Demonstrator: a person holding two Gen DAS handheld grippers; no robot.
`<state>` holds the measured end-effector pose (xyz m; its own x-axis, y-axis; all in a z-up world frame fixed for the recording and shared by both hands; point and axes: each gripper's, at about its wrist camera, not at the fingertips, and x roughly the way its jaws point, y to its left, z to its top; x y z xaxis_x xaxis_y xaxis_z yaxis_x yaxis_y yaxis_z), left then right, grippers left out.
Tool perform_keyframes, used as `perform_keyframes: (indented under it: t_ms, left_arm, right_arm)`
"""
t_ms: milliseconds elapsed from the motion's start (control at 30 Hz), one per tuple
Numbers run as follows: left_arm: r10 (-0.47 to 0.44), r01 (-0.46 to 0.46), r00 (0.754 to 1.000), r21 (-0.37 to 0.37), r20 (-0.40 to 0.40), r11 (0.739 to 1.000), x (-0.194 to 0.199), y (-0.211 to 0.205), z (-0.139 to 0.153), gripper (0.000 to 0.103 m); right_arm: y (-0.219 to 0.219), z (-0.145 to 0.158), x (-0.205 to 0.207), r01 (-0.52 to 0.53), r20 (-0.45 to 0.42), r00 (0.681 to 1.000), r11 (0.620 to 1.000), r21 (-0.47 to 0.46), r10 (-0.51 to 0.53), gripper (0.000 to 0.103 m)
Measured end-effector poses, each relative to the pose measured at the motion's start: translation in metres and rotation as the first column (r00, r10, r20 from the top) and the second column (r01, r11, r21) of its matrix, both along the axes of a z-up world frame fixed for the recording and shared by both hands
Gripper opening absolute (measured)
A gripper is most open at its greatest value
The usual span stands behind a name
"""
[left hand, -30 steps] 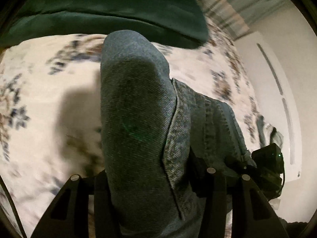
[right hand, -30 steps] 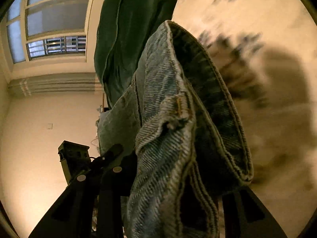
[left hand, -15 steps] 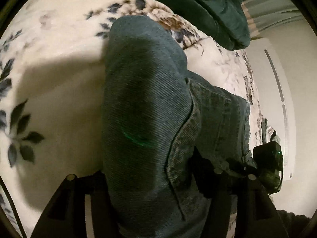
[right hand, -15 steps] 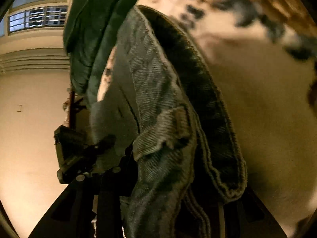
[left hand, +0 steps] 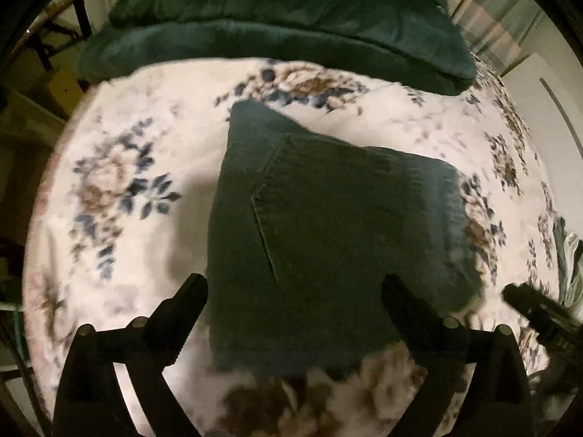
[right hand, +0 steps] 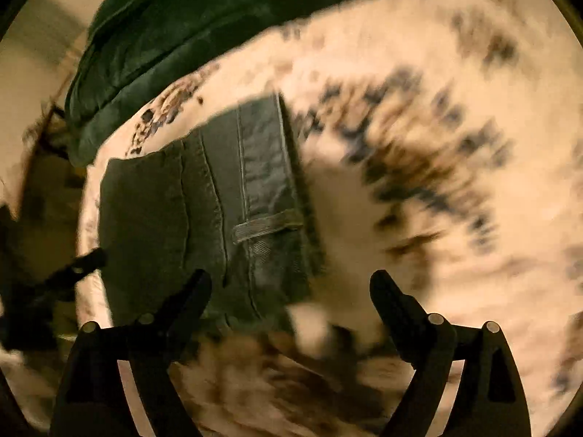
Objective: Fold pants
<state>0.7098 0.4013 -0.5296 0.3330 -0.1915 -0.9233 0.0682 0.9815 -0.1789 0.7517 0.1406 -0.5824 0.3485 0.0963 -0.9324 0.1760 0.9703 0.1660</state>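
The blue denim pants (left hand: pixel 328 225) lie folded in a flat bundle on the floral bedspread (left hand: pixel 145 153), back pocket up. In the right wrist view the pants (right hand: pixel 204 215) show their waistband and a belt loop. My left gripper (left hand: pixel 295 291) is open and empty, its fingers spread just above the near edge of the bundle. My right gripper (right hand: pixel 291 287) is open and empty, over the bundle's near right corner. The other gripper shows at the right edge of the left wrist view (left hand: pixel 543 313).
A dark green pillow (left hand: pixel 277 25) lies across the head of the bed, beyond the pants; it also shows in the right wrist view (right hand: pixel 189 25). A white wall and striped curtain (left hand: pixel 488 11) are at the right. The bedspread (right hand: pixel 455 182) extends right of the pants.
Both grippers held the pants up, then lowered them to the bed. Now both have opened, let go and pulled back; the pants rest folded on the bedspread.
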Motion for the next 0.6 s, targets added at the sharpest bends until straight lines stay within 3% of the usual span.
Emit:
perform_keyframes:
  t_ms: [67,167,600]
  left_arm:
    - [0.007,-0.009,0.999,0.055,0.038,0.998,-0.015,-0.010,0.026,0.098]
    - [0.021,-0.027,0.997,0.076,0.078,0.997,-0.037,-0.021,0.069,0.098]
    - [0.038,-0.054,0.976,0.068,0.217,0.996,-0.187,-0.051,0.231,0.098]
  right_arm:
    - [-0.005,0.029,-0.017,-0.002,0.036,0.999,0.997,-0.078,0.005,0.092]
    - [-0.009,0.078,-0.056,0.003,0.081,0.997,0.989,-0.147,0.009,0.093]
    - [-0.016,0.266,-0.214,-0.021,0.223,0.973,0.986,-0.166,0.058,0.094]
